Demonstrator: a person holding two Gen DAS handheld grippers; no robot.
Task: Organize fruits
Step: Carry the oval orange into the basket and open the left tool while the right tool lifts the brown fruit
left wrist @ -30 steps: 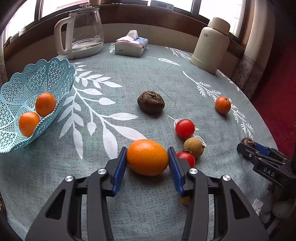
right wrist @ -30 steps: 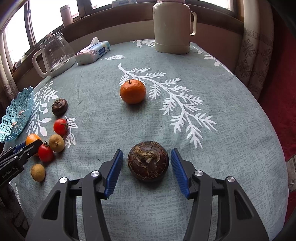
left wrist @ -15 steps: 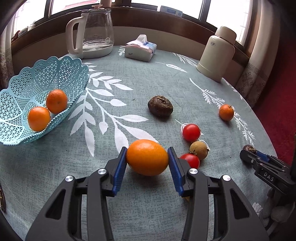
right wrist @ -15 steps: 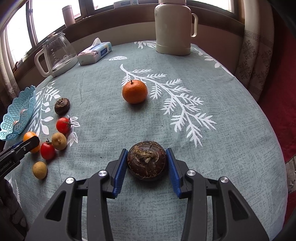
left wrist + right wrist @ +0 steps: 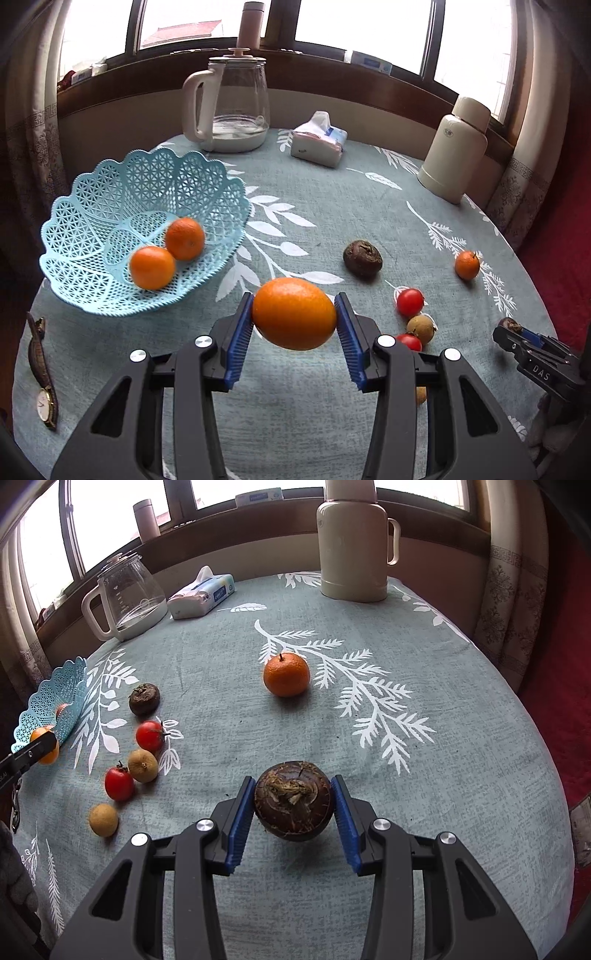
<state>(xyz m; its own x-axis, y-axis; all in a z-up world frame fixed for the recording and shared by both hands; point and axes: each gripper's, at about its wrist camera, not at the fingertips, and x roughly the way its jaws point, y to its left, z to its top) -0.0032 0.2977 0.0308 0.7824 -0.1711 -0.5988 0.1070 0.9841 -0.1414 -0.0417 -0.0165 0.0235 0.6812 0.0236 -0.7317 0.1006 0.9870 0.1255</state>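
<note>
— What does the left gripper (image 5: 294, 325) hold?
— Its blue pads are clamped on a large orange (image 5: 294, 314), lifted above the counter (image 5: 332, 206), near the blue basket (image 5: 110, 206) holding two oranges.
— And the right gripper (image 5: 294, 808)?
— Closed tight on a brown water chestnut (image 5: 294, 805), raised just off the cloth; tomatoes and a mandarin (image 5: 286, 674) lie beyond.

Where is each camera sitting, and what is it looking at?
Left wrist: rides the left gripper, looking over its held orange toward the blue basket.
Right wrist: rides the right gripper, looking over its held dark brown fruit toward the thermos.
Both show the kettle and tissue pack.
</note>
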